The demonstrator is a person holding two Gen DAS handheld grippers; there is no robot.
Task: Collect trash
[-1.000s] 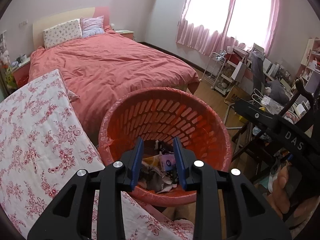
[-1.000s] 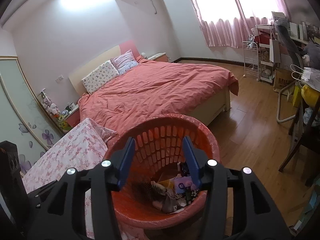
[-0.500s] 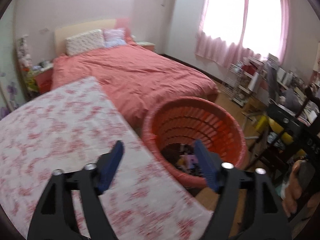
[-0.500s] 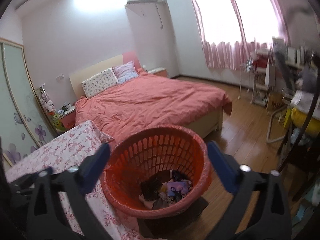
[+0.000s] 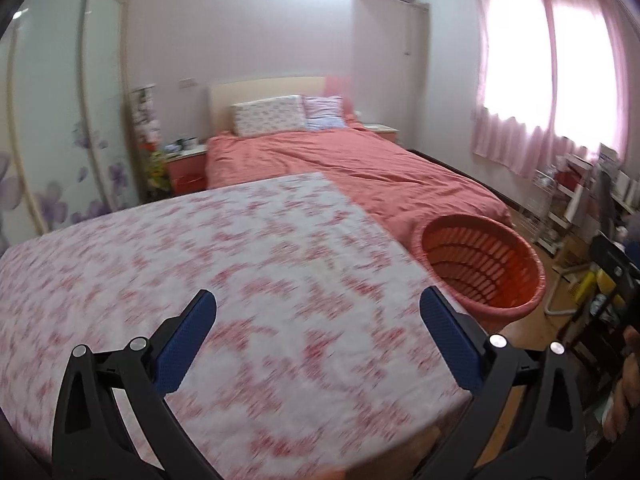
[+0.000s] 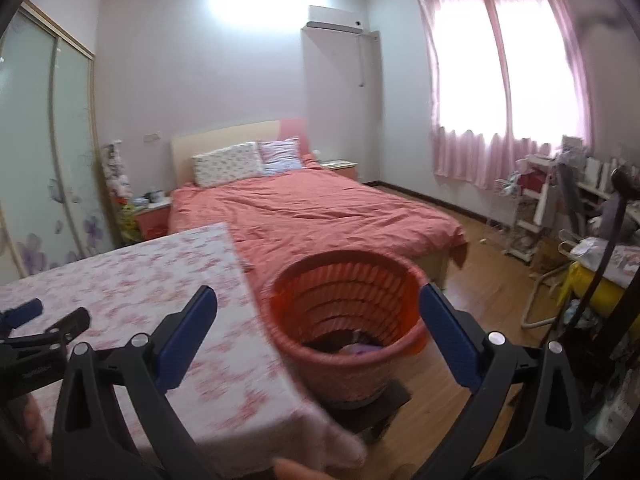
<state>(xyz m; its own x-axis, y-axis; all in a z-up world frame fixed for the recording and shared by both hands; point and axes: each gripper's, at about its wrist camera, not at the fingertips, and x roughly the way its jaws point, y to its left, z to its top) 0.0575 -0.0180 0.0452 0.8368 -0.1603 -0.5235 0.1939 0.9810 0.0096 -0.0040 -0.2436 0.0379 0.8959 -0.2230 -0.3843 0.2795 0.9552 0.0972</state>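
Both grippers have pulled back from the basket [image 6: 344,312] — left gripper [image 5: 318,336] jaws opening, empty; right gripper [image 6: 318,332] jaws released. Drop-off looks done — next, seek trash on the desk [image 5: 240,260], ten o'clock of the basket.

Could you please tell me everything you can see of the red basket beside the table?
The red basket is round, plastic-looking, with slotted walls and a rolled rim. It stands upright on a dark base on the wooden floor, close by the floral tablecloth's edge, before the bed. Dark and purple trash lies at its bottom. Nothing grips it.
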